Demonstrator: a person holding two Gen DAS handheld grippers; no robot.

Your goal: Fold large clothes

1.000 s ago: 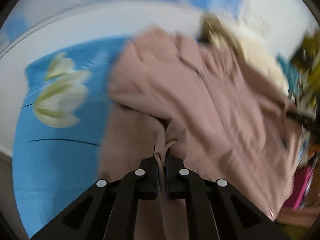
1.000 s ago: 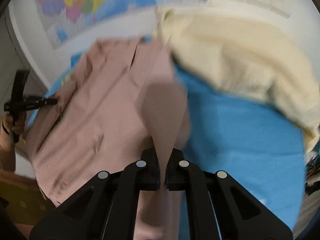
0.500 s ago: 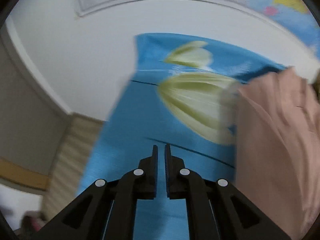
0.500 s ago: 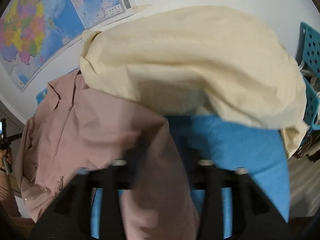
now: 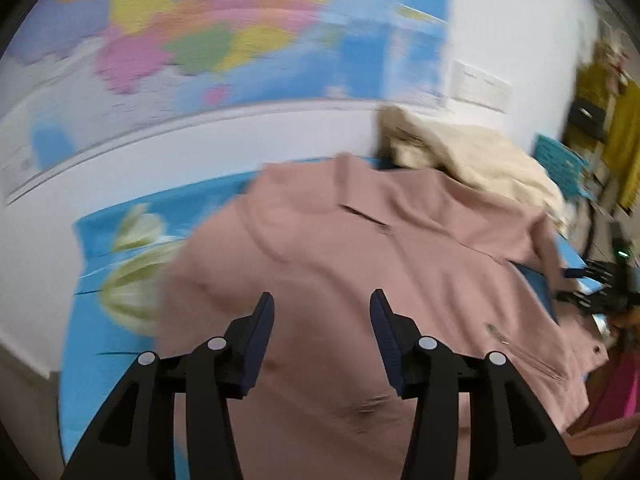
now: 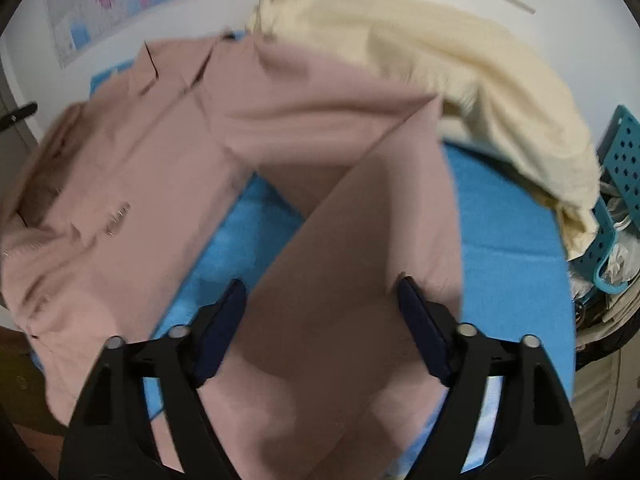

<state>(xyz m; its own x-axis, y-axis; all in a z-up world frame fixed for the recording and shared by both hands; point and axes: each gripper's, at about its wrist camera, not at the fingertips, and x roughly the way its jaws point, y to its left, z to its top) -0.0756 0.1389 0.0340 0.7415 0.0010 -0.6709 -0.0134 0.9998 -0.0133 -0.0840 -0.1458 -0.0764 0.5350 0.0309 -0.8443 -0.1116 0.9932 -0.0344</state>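
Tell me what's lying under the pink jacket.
A blue sheet shows around the pink jacket and in the gap by its sleeve. A pale flower print pokes out at one edge. Whatever lies beneath the jacket's middle is covered.

Bare blue cloth [image 6: 512, 232] open to the right of the pink shirt [image 6: 132, 184], cream pile [image 6: 460, 64] blocks the back by the wall, teal basket [image 6: 616, 168] at far right edge

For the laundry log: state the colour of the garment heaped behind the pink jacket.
Pale cream-yellow garment, plain, no pattern visible. Right wrist view shows it best.
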